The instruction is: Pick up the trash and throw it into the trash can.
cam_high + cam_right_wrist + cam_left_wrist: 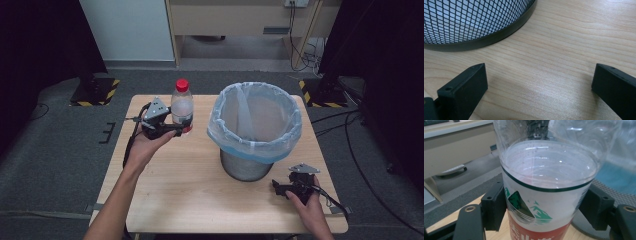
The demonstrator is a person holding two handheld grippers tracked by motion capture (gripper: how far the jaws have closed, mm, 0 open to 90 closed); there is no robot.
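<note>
Item: clear plastic bottle point(182, 107) with a red cap and a white, green and red label, upright, clamped in the left tool point(172, 129) over the left part of the wooden surface point(200, 185). In the left gripper view the two black pads point(494, 208) press on opposite sides of the bottle point(544, 195) at its label band, one at each flank, with the upper body and shoulder rising clear above the jaws; the bottle's base falls below the picture's edge. In the high view the left tool grips the bottle's lower part from the person's side, and the bottle stands just left of the mesh bin point(254, 127), apart from it. The bin carries a pale plastic liner folded over its rim and sits at the centre-right of the surface. Right tool point(287, 187): at the near right edge, just beside the bin's base, jaws spread wide over bare wood point(549, 62) with nothing between them.
</note>
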